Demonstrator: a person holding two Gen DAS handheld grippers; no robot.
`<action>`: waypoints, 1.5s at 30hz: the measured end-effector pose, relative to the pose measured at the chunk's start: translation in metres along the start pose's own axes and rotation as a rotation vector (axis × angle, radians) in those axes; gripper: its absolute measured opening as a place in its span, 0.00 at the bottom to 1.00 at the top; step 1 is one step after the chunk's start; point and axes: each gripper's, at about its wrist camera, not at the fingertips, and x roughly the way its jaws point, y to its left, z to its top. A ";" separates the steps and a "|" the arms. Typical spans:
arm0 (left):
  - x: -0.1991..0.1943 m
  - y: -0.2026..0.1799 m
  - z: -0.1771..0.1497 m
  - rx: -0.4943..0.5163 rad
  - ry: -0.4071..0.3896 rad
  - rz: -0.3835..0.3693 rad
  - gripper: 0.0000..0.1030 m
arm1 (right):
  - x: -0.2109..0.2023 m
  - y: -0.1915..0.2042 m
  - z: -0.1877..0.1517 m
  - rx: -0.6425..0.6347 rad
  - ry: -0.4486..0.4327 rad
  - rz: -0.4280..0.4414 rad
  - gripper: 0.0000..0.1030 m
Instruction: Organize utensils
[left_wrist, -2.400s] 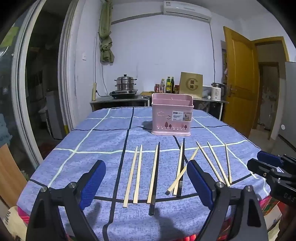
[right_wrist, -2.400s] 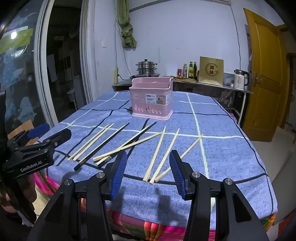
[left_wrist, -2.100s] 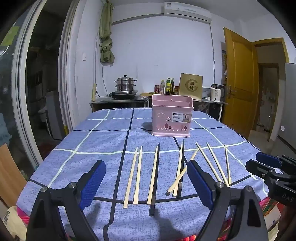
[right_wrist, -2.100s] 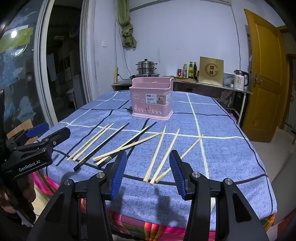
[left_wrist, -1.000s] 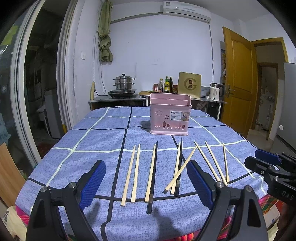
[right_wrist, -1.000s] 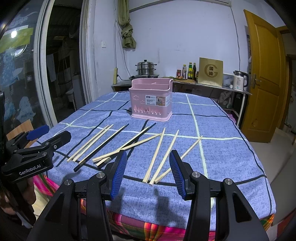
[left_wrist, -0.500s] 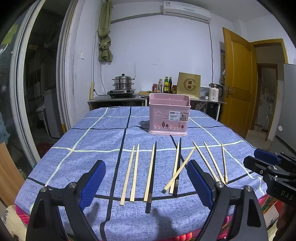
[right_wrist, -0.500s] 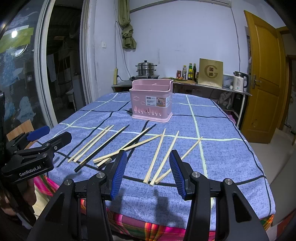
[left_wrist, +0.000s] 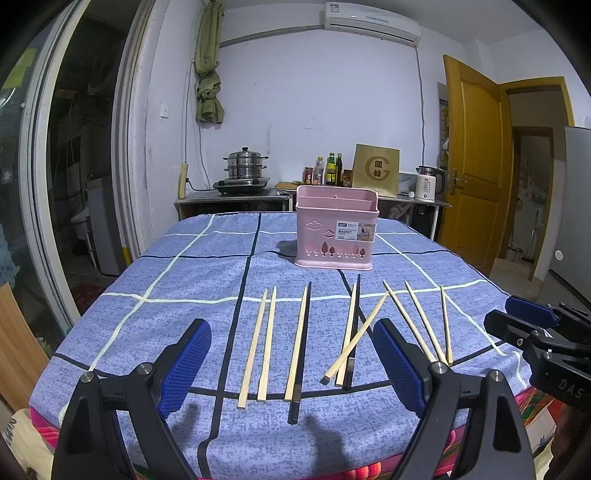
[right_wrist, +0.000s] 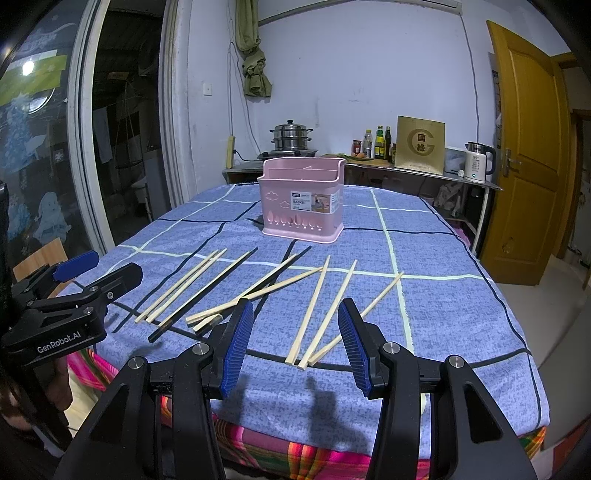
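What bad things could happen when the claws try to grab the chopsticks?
The pale chopstick lies crossed over the black chopstick, so a claw might pinch both or flick one away. Three bamboo chopsticks end near the tablecloth's front edge, so a bump could knock them off. The pink utensil basket looks light and may tip.

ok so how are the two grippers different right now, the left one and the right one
The left gripper is opened wider than the right gripper. The left one faces the middle group of chopsticks, light ones and a black one; the right one faces three light chopsticks at the right end of the row. What they share: both are open, both have blue pads, and neither touches anything on the blue tablecloth.
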 end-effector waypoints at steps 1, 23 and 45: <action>0.000 0.000 0.000 -0.001 0.000 0.000 0.87 | 0.000 0.000 0.000 0.000 0.000 0.000 0.47; 0.004 0.003 -0.002 -0.007 0.025 -0.015 0.87 | 0.001 -0.001 -0.001 0.001 0.007 0.001 0.47; 0.118 0.014 0.034 0.098 0.246 -0.102 0.74 | 0.075 -0.029 0.020 0.036 0.127 -0.001 0.47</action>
